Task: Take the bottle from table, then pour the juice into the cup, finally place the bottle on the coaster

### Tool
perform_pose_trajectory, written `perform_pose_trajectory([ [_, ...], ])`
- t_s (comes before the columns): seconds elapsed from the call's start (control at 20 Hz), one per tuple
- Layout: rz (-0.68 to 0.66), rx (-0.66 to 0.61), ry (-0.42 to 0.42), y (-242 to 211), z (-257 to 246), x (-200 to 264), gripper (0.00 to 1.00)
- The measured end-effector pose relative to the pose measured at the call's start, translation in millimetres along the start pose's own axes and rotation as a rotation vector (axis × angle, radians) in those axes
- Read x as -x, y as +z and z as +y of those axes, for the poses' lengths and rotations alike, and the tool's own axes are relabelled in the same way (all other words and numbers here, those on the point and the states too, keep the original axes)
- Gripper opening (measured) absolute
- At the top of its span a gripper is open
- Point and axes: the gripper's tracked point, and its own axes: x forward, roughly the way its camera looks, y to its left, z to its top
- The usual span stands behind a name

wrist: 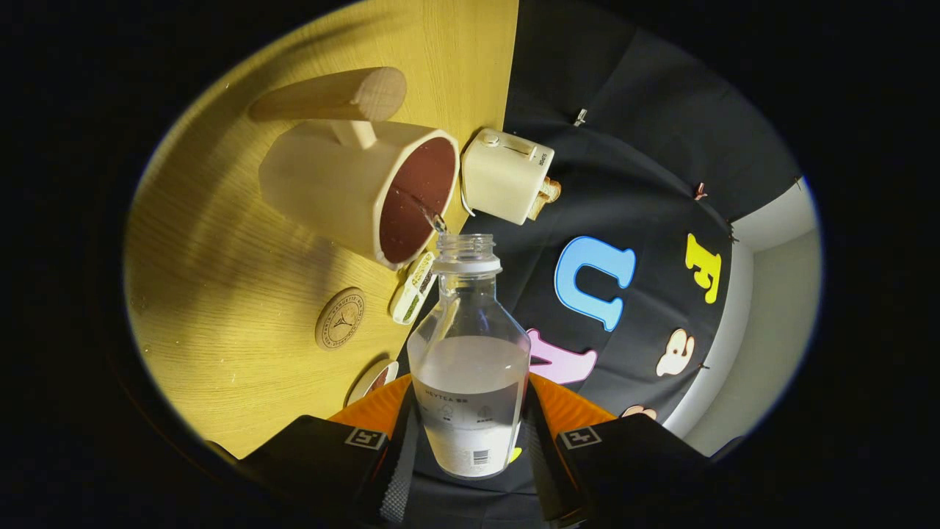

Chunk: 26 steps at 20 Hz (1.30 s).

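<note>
My gripper (470, 448) is shut on a clear plastic bottle (470, 367), both fingers pressing its labelled lower body. The bottle is uncapped, about half full of clear liquid, and tilted with the whole view rolled sideways. A thin stream leaves the bottle's mouth (464, 246) and runs into the cream cup (352, 187), whose dark brown inside faces the bottle. The cup has a long wooden handle (334, 95). A round cork coaster (340, 318) lies on the wooden table (220, 294) beside the cup, closer to the fingers than the cup is.
A cream toaster (507, 175) with bread in it stands at the table's edge just past the cup. A small white packet (413, 288) lies between cup and bottle. A round white dish (373, 380) peeks out near one finger.
</note>
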Motion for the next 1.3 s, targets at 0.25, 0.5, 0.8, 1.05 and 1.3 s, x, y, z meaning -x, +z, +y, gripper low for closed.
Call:
perform_pose_trajectory([
  [0.25,-0.02,0.036,-0.012,3.8,-2.4,-2.1,0.7],
  [0.5,-0.05,0.075,-0.028,8.2,-3.1,0.5,0.7],
  [0.8,-0.087,0.154,-0.064,8.4,-13.1,0.8,0.7],
  [1.05,-0.099,0.21,-0.086,9.4,-18.1,0.6,0.7],
  [1.3,-0.152,0.3,-0.13,21.0,-28.4,1.4,0.7],
])
